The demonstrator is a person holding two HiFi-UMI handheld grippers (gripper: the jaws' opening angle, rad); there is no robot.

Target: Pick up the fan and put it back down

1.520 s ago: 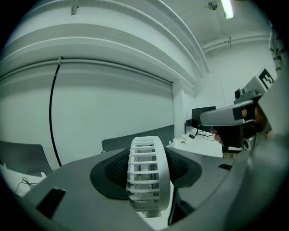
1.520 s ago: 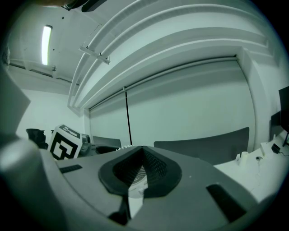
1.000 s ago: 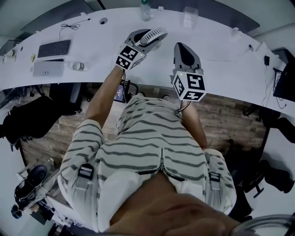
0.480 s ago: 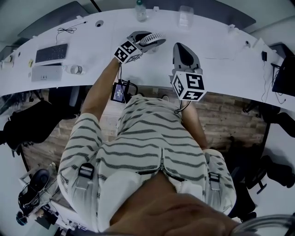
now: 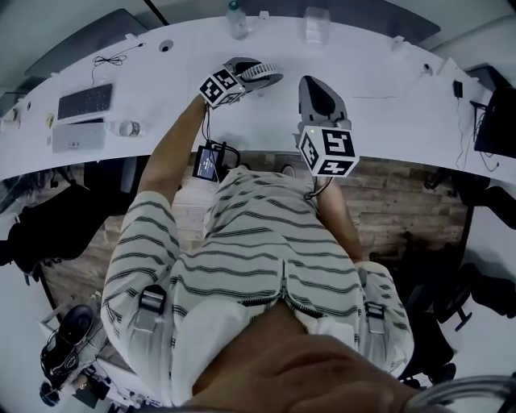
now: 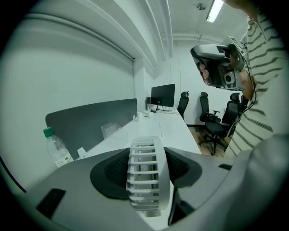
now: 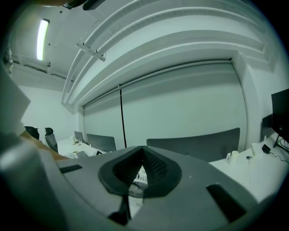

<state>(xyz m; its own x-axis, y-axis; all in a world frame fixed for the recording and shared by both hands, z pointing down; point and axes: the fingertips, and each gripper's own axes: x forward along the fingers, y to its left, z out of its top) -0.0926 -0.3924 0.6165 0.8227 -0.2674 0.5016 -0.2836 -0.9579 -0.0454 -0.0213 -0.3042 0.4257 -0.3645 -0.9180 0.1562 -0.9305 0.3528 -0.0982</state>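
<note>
Over the white table, left of centre: left gripper has the fan edge-on between its pads, jaws wide and clamped on the white grille ring. Fan sits low above the table; can't tell if its base touches. Right gripper hangs just right of it, jaws together, empty. Water bottle stands beyond, far left.

surface: white desk | on it: keyboard, water bottle
</note>
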